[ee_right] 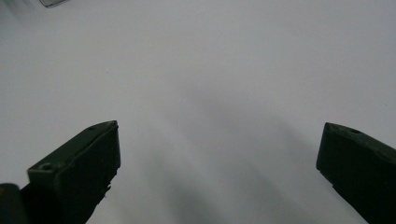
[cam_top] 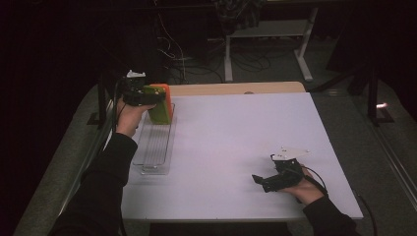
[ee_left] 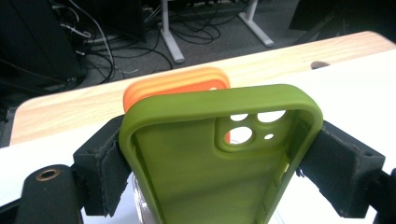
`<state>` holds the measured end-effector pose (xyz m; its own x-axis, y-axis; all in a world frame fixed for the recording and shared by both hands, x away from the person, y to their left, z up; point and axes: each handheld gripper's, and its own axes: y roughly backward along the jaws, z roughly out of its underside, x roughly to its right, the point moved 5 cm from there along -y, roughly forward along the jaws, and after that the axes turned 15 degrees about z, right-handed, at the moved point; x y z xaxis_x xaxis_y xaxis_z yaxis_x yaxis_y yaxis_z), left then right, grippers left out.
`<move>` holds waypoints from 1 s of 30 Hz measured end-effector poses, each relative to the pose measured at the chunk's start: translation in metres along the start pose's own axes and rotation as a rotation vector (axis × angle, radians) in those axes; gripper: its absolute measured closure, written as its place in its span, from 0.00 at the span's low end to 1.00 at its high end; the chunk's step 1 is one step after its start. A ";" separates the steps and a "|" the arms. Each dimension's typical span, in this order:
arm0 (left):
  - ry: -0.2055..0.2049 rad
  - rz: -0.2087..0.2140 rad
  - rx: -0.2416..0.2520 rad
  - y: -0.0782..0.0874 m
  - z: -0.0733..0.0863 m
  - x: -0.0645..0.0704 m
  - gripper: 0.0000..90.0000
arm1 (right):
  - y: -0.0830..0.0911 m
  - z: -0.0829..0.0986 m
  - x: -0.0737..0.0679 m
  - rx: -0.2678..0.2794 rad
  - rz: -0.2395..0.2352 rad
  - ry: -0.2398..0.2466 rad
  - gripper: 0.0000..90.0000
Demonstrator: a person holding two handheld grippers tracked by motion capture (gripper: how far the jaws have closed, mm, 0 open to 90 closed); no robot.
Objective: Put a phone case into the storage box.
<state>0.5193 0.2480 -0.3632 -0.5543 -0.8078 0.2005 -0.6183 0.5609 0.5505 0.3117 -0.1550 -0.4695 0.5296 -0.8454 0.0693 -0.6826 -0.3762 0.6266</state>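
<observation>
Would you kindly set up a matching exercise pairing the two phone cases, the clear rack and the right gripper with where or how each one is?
Things:
1. green phone case
2. orange phone case
3. clear rack
4. right gripper

States:
A. open, low over the white table
B. clamped between the left gripper's jaws
C. lying along the table's left side
D. directly behind the gripped case

Pairs: 1-B, 2-D, 3-C, 4-A

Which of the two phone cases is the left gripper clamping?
The green phone case, pinched at its sides by the left gripper; the orange phone case stands behind it.
</observation>
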 end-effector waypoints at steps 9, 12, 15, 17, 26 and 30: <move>0.016 -0.043 -0.046 -0.016 0.012 -0.006 0.17 | 0.002 0.000 0.001 -0.001 0.003 -0.006 0.00; 0.014 -0.057 -0.054 -0.019 0.014 -0.008 0.17 | 0.002 -0.001 0.001 0.004 0.005 -0.003 0.00; 0.008 -0.061 -0.051 -0.020 0.014 -0.008 0.17 | 0.002 0.000 0.001 0.000 0.006 -0.004 0.00; 0.000 -0.062 -0.048 -0.021 0.014 -0.009 0.17 | 0.002 0.000 0.001 0.000 0.005 -0.004 0.00; -0.001 -0.060 -0.035 -0.024 0.014 -0.011 0.09 | 0.002 0.000 0.001 0.001 0.006 -0.002 0.00; 0.002 -0.062 -0.023 -0.023 0.013 -0.011 0.07 | 0.002 0.000 0.001 0.000 0.005 -0.002 0.00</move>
<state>0.5324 0.2463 -0.3883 -0.5142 -0.8411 0.1676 -0.6382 0.5058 0.5804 0.3105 -0.1564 -0.4680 0.5252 -0.8480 0.0711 -0.6854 -0.3720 0.6260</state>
